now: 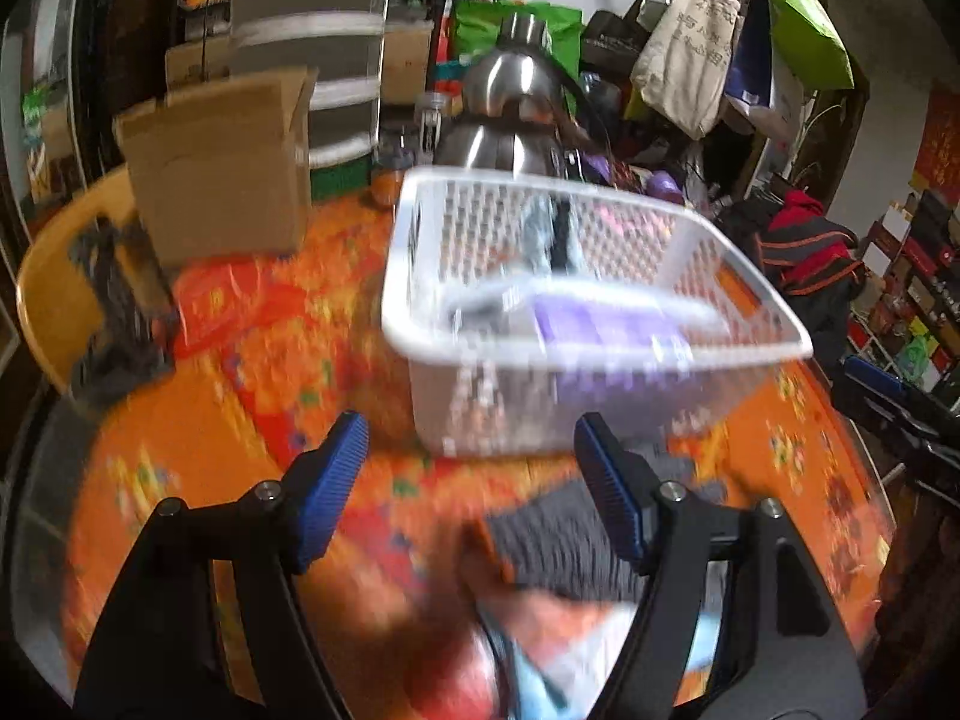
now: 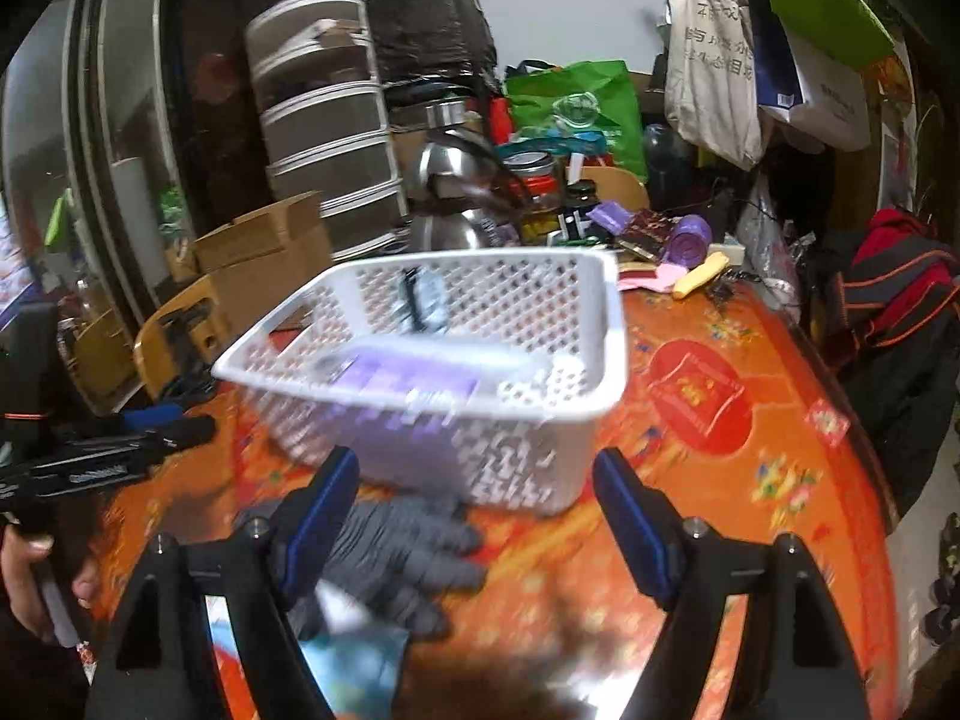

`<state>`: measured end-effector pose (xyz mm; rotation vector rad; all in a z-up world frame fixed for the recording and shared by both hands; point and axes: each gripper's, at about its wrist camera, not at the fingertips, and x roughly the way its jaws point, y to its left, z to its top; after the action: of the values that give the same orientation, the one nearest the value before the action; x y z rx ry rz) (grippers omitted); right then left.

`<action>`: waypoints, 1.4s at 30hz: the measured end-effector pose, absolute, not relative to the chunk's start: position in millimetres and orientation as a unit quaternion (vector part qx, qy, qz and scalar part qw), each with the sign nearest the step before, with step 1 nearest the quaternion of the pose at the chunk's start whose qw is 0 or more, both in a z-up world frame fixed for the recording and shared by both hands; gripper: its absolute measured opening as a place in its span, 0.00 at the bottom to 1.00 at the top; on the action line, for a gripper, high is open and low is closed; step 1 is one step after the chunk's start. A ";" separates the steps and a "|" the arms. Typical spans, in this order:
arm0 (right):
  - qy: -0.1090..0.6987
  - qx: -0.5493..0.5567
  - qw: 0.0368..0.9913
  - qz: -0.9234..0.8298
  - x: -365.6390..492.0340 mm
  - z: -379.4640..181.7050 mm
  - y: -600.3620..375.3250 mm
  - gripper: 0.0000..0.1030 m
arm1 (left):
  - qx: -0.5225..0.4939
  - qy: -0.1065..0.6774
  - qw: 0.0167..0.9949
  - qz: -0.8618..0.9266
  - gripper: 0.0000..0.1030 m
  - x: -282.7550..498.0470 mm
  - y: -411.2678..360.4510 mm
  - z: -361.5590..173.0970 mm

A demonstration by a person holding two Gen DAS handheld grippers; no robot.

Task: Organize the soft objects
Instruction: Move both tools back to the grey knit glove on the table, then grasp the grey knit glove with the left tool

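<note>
Grey glove (image 2: 399,552) on tablecloth before white basket (image 2: 456,354), just beyond spread jaws — both grippers empty

White basket (image 1: 600,354), centre of frame: perforated plastic, looking smooth and faintly translucent. 
Purple item (image 1: 606,324) inside it: showing as soft and matt, blurred. 
Grey glove (image 2: 408,552), lower centre of the right wrist view: appearing as ribbed knit cloth, matt. 
Table cover (image 2: 750,480): orange and red patterned sheet, giving off a glossy sheen. 
Kettle (image 1: 510,114), upper centre: polished metal, reflecting brightly. 
Box (image 1: 222,168), upper left: brown cardboard, looking dull. 
Tote bag (image 1: 690,48), upper right: hanging as pale woven cloth. 
Finger pads (image 1: 336,480) on both grippers: blue, ridged, sitting in matt black plastic frames with metal screws.
</note>
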<state>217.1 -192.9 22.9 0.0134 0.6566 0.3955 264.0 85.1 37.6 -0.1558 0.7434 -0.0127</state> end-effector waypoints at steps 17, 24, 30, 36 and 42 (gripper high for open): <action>0.395 0.022 0.889 0.230 199.8 -53.5 -172.9 0.44 | -0.134 0.415 0.899 -0.040 0.67 237.6 79.5 -54.9; 0.387 0.007 0.894 0.227 195.4 -51.0 -170.2 0.24 | -0.124 0.408 0.904 -0.039 0.67 237.1 76.6 -55.8; 0.381 -0.005 0.897 0.224 193.7 -48.1 -169.1 0.18 | -0.139 0.408 0.900 -0.064 0.29 237.3 76.1 -55.2; 0.380 -0.005 0.897 0.226 194.4 -46.3 -169.8 0.13 | -0.140 0.419 0.894 -0.072 0.19 241.8 65.5 -49.9; 0.372 -0.003 0.900 0.229 195.3 -38.1 -173.3 0.08 | -0.162 0.424 0.888 -0.073 0.08 244.0 71.5 -46.0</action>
<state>195.3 -173.3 -38.1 -0.0059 0.7694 0.4744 244.0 71.5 -46.0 -0.3375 0.8809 -0.1521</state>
